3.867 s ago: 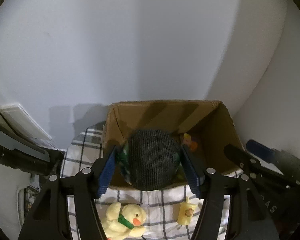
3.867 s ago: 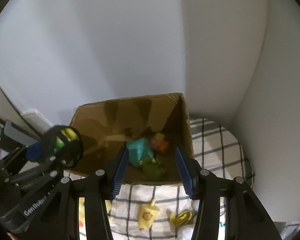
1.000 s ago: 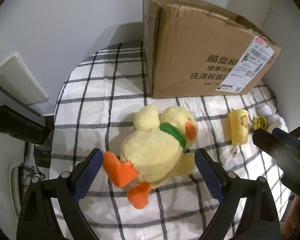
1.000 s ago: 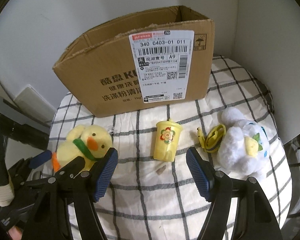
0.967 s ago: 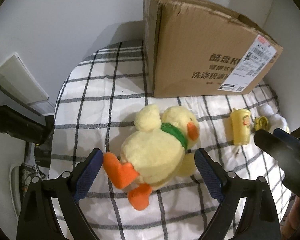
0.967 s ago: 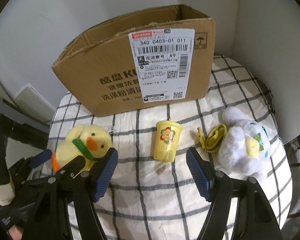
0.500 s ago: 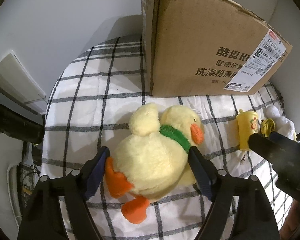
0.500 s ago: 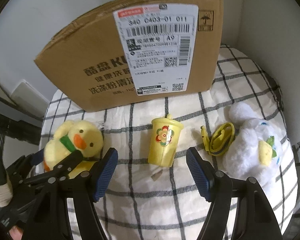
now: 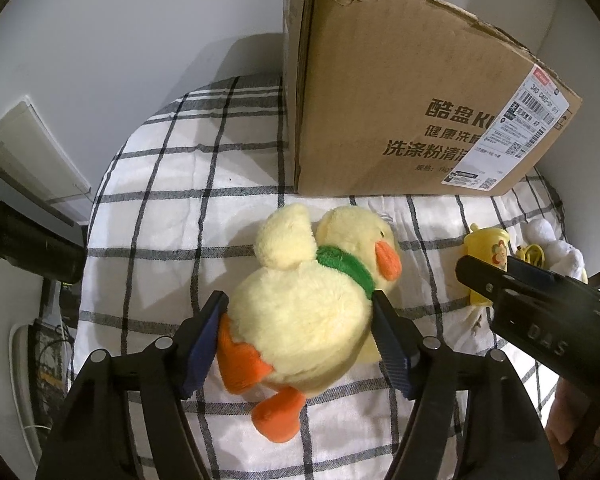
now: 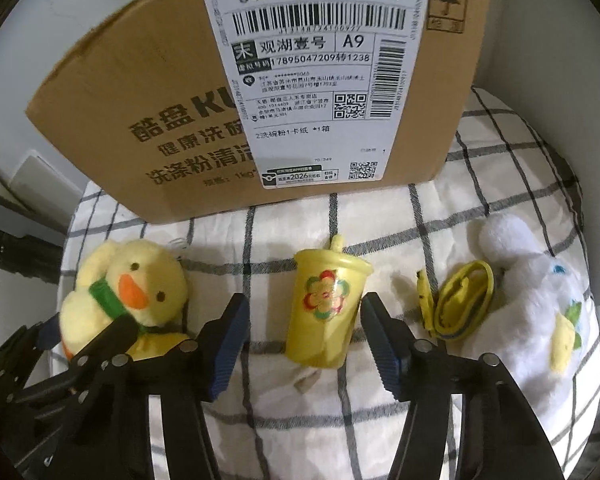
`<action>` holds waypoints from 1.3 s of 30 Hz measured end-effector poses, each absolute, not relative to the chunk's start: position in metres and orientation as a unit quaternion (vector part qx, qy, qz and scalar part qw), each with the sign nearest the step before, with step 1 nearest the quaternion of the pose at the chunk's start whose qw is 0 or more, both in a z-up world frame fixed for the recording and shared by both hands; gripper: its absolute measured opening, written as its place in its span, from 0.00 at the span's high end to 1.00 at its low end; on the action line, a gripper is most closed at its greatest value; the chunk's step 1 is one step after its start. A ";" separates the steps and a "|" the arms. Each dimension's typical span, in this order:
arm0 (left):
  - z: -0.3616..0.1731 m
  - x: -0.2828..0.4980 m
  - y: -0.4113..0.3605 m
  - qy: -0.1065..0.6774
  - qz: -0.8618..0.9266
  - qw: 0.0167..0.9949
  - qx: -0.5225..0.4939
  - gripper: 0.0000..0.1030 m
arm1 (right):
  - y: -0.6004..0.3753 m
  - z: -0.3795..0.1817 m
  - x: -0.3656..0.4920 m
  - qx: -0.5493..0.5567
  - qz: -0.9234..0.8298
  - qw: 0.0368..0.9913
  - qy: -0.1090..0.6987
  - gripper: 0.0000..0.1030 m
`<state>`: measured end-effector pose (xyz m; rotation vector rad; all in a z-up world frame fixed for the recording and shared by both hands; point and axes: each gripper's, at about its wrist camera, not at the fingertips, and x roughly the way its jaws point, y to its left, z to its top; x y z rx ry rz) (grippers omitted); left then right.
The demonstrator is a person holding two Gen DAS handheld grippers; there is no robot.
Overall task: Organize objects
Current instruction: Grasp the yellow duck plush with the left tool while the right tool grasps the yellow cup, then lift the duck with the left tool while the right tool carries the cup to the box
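Note:
A yellow plush duck (image 9: 352,236) with a green scarf and orange feet lies on the checked cloth in front of an open cardboard box (image 9: 380,100). My left gripper (image 9: 298,336) straddles the duck's body. Its jaws are closing, and both blue pads press into the plush. In the right wrist view a small yellow toy cup (image 10: 324,300) with a flower print stands upright before the box (image 10: 140,100). My right gripper (image 10: 304,340) is around the cup. Its jaws are closing too, with a gap still showing beside the cup.
A white plush toy (image 10: 532,300) and a yellow strap (image 10: 460,300) lie right of the cup. The checked cloth (image 10: 380,420) covers a small round table set in a corner of white walls. A white panel (image 9: 32,160) leans at the left.
The left jaws have narrowed from wide open onto the duck's body. The right gripper has sunk closer to the cup, and its jaws have narrowed around it.

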<state>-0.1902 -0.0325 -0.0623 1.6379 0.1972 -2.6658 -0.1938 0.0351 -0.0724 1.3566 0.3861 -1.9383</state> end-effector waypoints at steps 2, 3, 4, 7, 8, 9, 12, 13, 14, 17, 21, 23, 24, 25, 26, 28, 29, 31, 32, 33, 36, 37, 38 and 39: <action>-0.063 -0.191 -0.031 0.058 -0.850 0.004 0.524 0.30 | 0.033 -0.077 -0.195 0.530 -0.752 0.361 0.154 0.49; -0.064 -0.192 -0.030 0.054 -0.849 0.004 0.525 0.29 | 0.032 -0.079 -0.195 0.532 -0.751 0.360 0.155 0.51; -0.064 -0.193 -0.029 0.051 -0.849 0.004 0.526 0.29 | 0.031 -0.081 -0.196 0.534 -0.749 0.359 0.156 0.52; -0.066 -0.195 -0.029 0.050 -0.848 0.009 0.528 0.28 | 0.031 -0.085 -0.195 0.532 -0.752 0.356 0.159 0.58; -0.067 -0.197 -0.028 0.049 -0.848 0.009 0.528 0.27 | 0.032 -0.085 -0.194 0.531 -0.753 0.355 0.160 0.61; -0.068 -0.197 -0.028 0.049 -0.847 0.010 0.529 0.26 | 0.032 -0.085 -0.194 0.530 -0.754 0.354 0.160 0.63; -0.070 -0.198 -0.028 0.050 -0.848 0.013 0.527 0.28 | 0.035 -0.085 -0.195 0.531 -0.753 0.355 0.157 0.65; -0.070 -0.198 -0.028 0.046 -0.848 0.013 0.527 0.28 | 0.036 -0.085 -0.195 0.531 -0.754 0.354 0.156 0.65; -0.070 -0.198 -0.028 0.045 -0.849 0.014 0.526 0.30 | 0.037 -0.085 -0.195 0.530 -0.756 0.352 0.157 0.65; -0.067 -0.195 -0.026 0.042 -0.850 0.017 0.524 0.33 | 0.043 -0.083 -0.194 0.528 -0.758 0.352 0.152 0.65; -0.059 -0.188 -0.027 0.047 -0.857 0.023 0.513 0.34 | 0.052 -0.075 -0.192 0.522 -0.763 0.354 0.142 0.65; -0.053 -0.183 -0.027 0.049 -0.861 0.024 0.506 0.34 | 0.057 -0.070 -0.190 0.516 -0.766 0.357 0.137 0.65; -0.050 -0.181 -0.026 0.049 -0.862 0.025 0.503 0.34 | 0.059 -0.067 -0.190 0.514 -0.767 0.360 0.135 0.65; -0.047 -0.179 -0.026 0.051 -0.864 0.025 0.500 0.34 | 0.060 -0.064 -0.190 0.512 -0.768 0.362 0.133 0.65; -0.043 -0.176 -0.026 0.053 -0.867 0.024 0.495 0.34 | 0.061 -0.061 -0.189 0.509 -0.768 0.365 0.132 0.65; -0.037 -0.172 -0.025 0.058 -0.871 0.021 0.488 0.34 | 0.064 -0.054 -0.189 0.502 -0.770 0.373 0.128 0.65; -0.033 -0.169 -0.026 0.064 -0.873 0.020 0.483 0.34 | 0.064 -0.051 -0.183 0.499 -0.771 0.376 0.126 0.65; -0.028 -0.166 -0.027 0.073 -0.876 0.018 0.476 0.34 | 0.067 -0.044 -0.178 0.493 -0.772 0.382 0.123 0.65; -0.024 -0.164 -0.028 0.078 -0.878 0.018 0.471 0.34 | 0.068 -0.042 -0.177 0.491 -0.772 0.385 0.122 0.65; -0.020 -0.161 -0.026 0.081 -0.880 0.017 0.467 0.34 | 0.071 -0.038 -0.172 0.486 -0.773 0.390 0.120 0.65; -0.006 -0.154 -0.025 0.093 -0.887 0.015 0.451 0.34 | 0.080 -0.023 -0.173 0.472 -0.778 0.400 0.111 0.65; -0.002 -0.152 -0.025 0.096 -0.889 0.015 0.447 0.34 | 0.083 -0.018 -0.173 0.467 -0.780 0.403 0.108 0.65; 0.002 -0.150 -0.025 0.098 -0.892 0.016 0.442 0.34 | 0.084 -0.013 -0.171 0.462 -0.782 0.406 0.104 0.65; 0.007 -0.147 -0.024 0.101 -0.895 0.017 0.435 0.34 | 0.087 -0.009 -0.170 0.457 -0.784 0.409 0.101 0.65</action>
